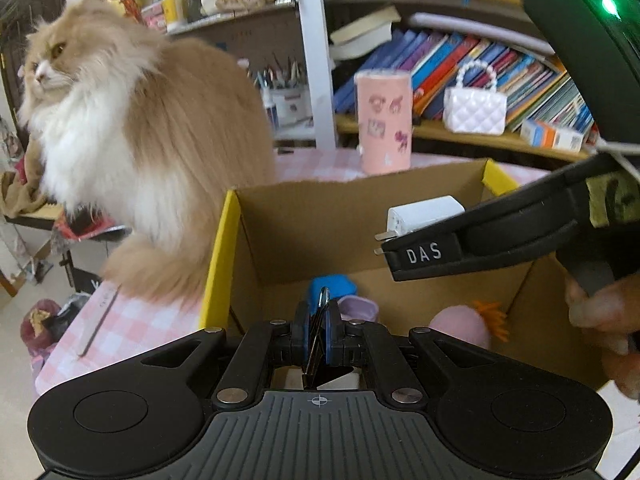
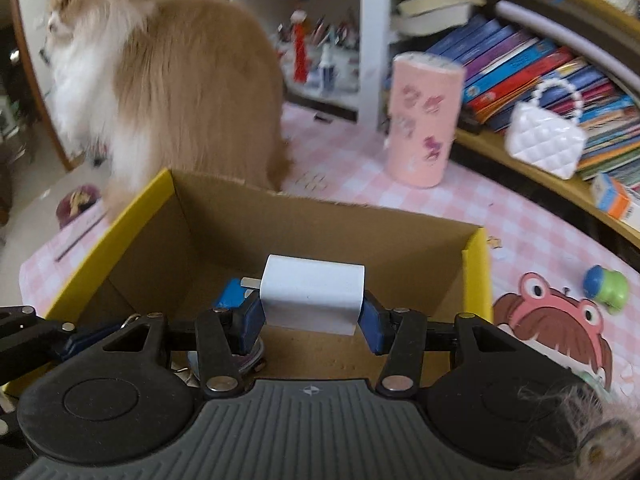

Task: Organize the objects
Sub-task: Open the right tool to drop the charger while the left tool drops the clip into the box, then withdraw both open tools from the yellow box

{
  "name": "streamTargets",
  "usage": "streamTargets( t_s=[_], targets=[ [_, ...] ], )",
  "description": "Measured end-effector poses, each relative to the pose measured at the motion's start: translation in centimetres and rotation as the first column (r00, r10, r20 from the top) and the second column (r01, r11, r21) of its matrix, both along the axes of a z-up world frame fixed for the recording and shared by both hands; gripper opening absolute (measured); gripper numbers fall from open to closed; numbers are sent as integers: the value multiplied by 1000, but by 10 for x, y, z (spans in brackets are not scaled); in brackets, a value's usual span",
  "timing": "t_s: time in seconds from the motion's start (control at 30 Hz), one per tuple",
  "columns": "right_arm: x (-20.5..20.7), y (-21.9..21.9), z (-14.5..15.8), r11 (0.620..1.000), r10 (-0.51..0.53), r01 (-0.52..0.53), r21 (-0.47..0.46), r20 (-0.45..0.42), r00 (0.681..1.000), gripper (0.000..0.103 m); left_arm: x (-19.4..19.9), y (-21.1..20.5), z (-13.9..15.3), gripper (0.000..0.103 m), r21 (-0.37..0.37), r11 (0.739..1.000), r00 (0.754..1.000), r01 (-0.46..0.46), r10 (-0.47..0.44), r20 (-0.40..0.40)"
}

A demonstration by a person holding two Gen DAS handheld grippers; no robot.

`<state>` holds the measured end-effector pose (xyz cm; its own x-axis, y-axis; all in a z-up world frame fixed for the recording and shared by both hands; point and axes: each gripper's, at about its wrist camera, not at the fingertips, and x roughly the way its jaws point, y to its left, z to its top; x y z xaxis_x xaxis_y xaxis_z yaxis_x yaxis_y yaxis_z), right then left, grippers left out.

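Count first: one cardboard box [image 2: 224, 216] with yellow outer sides, one white charger [image 2: 312, 294], one cat [image 1: 132, 120], one pink tumbler [image 2: 420, 120], one white quilted purse [image 2: 544, 144], one blue-and-green toy [image 2: 606, 286] on the checked tablecloth [image 2: 340, 160].

Your right gripper [image 2: 312, 316] pinches the charger between its blue pads [image 2: 370, 326], one pad on each short side. The charger is a plain white rounded block, two metal prongs pointing to 9 o'clock, and it hangs over the open box. In your left view it shows at 2 o'clock [image 1: 424, 216], above the box [image 1: 320, 232].

Your left gripper [image 1: 318, 328] has its fingers pressed together on one thin dark flat thing [image 1: 316, 340] with a metal ring at its top; can't tell what it is. It sits over the box's near edge.

Inside the box: one blue piece [image 1: 332, 286], one lilac piece [image 1: 358, 308], one pink soft toy [image 1: 460, 324] with orange tufts.

Cat sits at 10 o'clock of the box, against its far-left corner. Tumbler stands upright at 1 o'clock behind the box.
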<state>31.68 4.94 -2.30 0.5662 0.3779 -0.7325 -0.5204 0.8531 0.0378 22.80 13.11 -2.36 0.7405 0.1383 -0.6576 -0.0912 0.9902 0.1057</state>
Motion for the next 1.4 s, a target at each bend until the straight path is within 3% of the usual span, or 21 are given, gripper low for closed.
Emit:
streamTargets(
  t_s=[0.47,0.73,0.9,1.03,1.4],
  targets=[
    [17,2,-16,999,11,-14,-40,-74,997,48,15,-1,-13,7,5,999,998,-41,41,-55],
    [4,-10,3,1000,-17,16,15,19,1000,54,2,2,3,16,-22,998,998,-66,67,17],
    [-27,-29,29,994,-74,64,89,111,991,54,-19,2,20,33,-49,998,996,-46,50,70],
    [-60,-45,50,983,-139,112,147,185,973,54,-39,2,35,38,-64,998,993,-26,33,110],
    [-144,-66,54,962,-246,209,177,223,943,54,-103,13,47,75,-82,996,988,-33,45,150]
  ],
)
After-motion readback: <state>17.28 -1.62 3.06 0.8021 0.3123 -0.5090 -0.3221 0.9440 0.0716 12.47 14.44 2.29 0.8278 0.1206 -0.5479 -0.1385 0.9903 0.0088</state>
